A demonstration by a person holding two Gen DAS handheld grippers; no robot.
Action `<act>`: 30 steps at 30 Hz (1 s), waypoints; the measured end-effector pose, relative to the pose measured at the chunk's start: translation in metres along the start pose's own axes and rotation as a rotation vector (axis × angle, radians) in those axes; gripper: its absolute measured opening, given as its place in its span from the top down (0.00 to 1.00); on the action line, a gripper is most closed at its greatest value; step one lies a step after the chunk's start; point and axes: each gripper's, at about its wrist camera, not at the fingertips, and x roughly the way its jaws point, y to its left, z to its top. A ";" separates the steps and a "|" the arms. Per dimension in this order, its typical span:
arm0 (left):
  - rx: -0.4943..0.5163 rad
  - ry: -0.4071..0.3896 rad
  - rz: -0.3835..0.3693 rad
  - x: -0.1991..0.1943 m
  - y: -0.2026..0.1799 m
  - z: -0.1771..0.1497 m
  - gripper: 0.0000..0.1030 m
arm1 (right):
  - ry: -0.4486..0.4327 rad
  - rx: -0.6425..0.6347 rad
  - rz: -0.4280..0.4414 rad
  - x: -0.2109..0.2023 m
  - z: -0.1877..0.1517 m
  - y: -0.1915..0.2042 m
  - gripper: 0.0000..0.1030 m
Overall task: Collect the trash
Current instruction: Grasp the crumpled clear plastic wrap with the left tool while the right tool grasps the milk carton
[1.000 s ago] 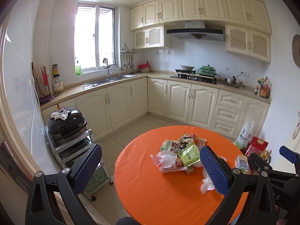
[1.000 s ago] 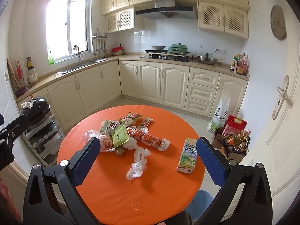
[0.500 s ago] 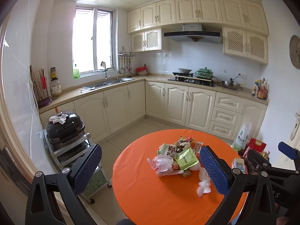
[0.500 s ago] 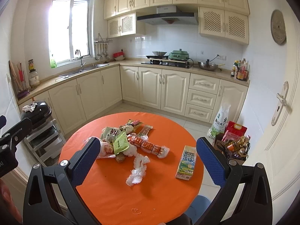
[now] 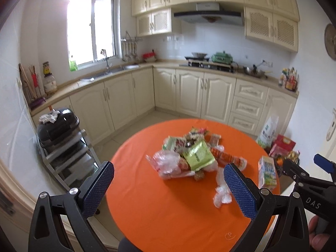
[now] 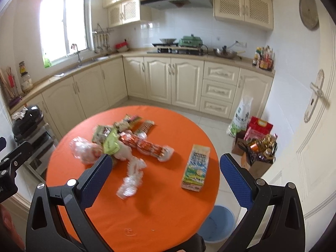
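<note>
Progress: nothing looks collected yet, by my judgement; all the trash lies on the round orange table [image 6: 159, 214], and both tools hang above its near edge with nothing in them.
Left gripper [image 5: 168, 187]: jaws spread wide, empty, touching nothing (the blue pads frame the heap from above the table's near left rim).
Clear plastic bag [image 5: 168, 163]: crumpled, ahead of the left gripper and between its two pads in that view, at the left end of the heap.
Green snack wrapper [image 5: 198, 155]: just beyond the bag, lying on top of other packets whose print is too blurred to read.
Orange-red sausage pack [image 6: 145, 145]: ahead of the right gripper's left pad, touching the heap and running out toward the right.
Loose plastic film [image 6: 132, 176]: two scrunched wads nearest the tools, just ahead of the right gripper's left pad.
Right gripper [image 6: 163, 180]: also wide open and empty (no contact with the table or trash).
Drink carton [image 6: 196, 172]: lying flat by itself, between the right gripper's pads in its view and closer to the right one, apart from the heap.
Blue bin [image 6: 218, 224]: on the floor below the table's near right edge, under the right gripper; probably where the trash goes, and no trash shows in the part that is visible.
Left to do: pick up every piece, likely starting with the nearest film or the carton.
</note>
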 end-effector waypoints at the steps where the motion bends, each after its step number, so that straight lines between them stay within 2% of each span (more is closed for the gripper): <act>1: 0.003 0.027 -0.010 0.013 -0.004 -0.002 0.01 | 0.016 0.002 -0.005 0.006 -0.003 -0.004 0.00; 10: 0.061 0.216 -0.088 0.116 -0.044 -0.011 0.01 | 0.183 0.063 -0.063 0.078 -0.037 -0.057 0.00; 19: 0.102 0.316 -0.117 0.211 -0.079 -0.020 0.01 | 0.265 0.085 -0.072 0.137 -0.040 -0.069 0.00; 25: 0.106 0.382 -0.131 0.269 -0.095 -0.030 0.12 | 0.305 0.104 -0.079 0.171 -0.037 -0.070 0.02; 27: 0.110 0.394 -0.133 0.277 -0.100 -0.034 0.15 | 0.317 0.101 -0.082 0.178 -0.038 -0.069 0.04; 30: 0.124 0.400 -0.132 0.285 -0.106 -0.040 0.21 | 0.340 0.103 -0.090 0.190 -0.041 -0.069 0.18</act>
